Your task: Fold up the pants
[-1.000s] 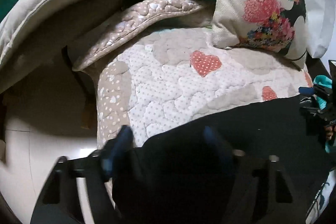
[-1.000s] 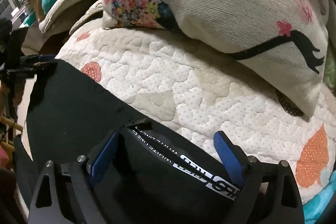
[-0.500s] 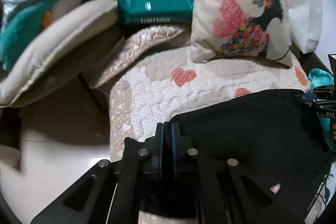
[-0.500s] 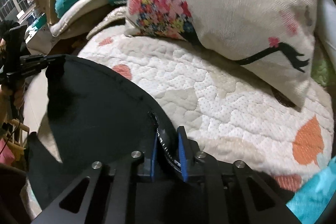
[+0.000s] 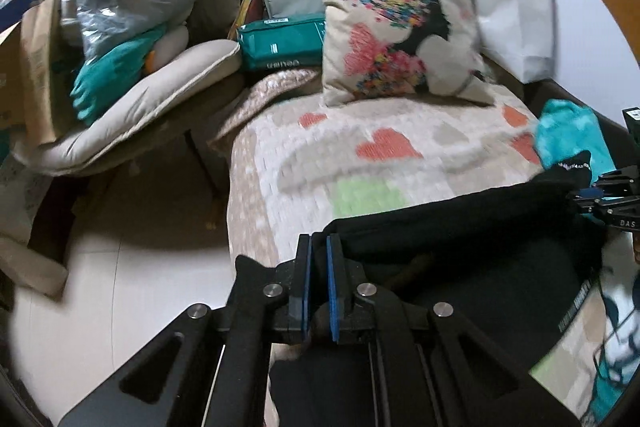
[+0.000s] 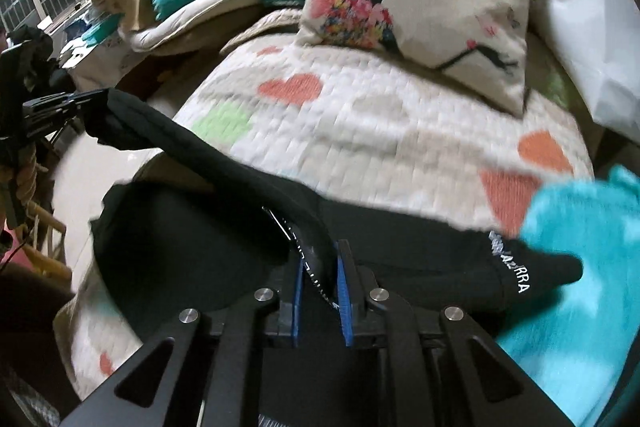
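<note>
Pinching one corner of the black pants (image 5: 460, 239), the left tongs (image 5: 318, 247) are clamped tight on the fabric, edge strung across above the quilted heart-print bed cover (image 5: 360, 155). Soft, floppy knit, light, sags between grips, so I'd say corners and the printed waistband are the best holds. On the right, the right tongs (image 6: 320, 251) are clenched on that waistband.

I count two tongs, left (image 5: 318, 247) and right (image 6: 319, 251), one black pants (image 5: 480, 247), one printed cushion (image 5: 400, 27), one turquoise cloth (image 6: 580, 247).
</note>
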A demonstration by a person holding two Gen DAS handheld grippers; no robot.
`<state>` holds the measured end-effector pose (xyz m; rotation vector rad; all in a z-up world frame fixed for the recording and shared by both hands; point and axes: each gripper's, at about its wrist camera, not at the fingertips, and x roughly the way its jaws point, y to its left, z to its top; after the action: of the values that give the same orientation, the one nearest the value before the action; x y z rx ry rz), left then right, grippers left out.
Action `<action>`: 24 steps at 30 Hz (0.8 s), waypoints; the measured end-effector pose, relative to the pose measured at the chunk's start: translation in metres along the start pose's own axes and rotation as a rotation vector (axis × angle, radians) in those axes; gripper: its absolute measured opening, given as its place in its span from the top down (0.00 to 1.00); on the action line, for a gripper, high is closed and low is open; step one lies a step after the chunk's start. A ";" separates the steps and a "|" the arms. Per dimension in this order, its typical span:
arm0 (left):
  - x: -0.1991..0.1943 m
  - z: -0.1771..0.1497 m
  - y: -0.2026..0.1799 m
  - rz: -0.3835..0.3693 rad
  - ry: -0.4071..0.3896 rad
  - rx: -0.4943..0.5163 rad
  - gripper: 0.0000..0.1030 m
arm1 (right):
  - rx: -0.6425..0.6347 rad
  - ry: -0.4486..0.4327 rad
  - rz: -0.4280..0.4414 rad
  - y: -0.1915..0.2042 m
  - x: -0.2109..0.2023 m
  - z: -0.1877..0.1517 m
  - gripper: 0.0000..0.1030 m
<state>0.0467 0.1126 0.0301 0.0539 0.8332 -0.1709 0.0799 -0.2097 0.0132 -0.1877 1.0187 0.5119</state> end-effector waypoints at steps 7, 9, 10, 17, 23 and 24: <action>-0.013 -0.084 -0.020 0.023 0.102 -0.024 0.93 | -0.001 0.106 -0.005 0.033 0.001 -0.073 0.84; -0.002 -0.105 -0.027 0.060 0.165 -0.004 0.93 | -0.004 0.138 0.000 0.040 0.006 -0.090 0.84; 0.004 -0.112 -0.029 0.077 0.194 0.005 0.92 | -0.007 0.159 0.000 0.044 0.010 -0.098 0.84; 0.003 -0.135 -0.032 0.156 0.298 0.025 0.72 | -0.049 0.236 -0.038 0.065 0.016 -0.129 0.52; -0.042 -0.128 0.006 0.118 0.273 -0.140 0.61 | -0.067 0.171 -0.057 0.074 -0.019 -0.126 0.42; -0.048 -0.126 0.013 0.130 0.261 -0.176 0.61 | -0.074 0.152 -0.059 0.076 -0.025 -0.122 0.42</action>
<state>-0.0744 0.1455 -0.0192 -0.0357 1.0988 0.0332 -0.0614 -0.1986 -0.0229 -0.3258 1.1395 0.4878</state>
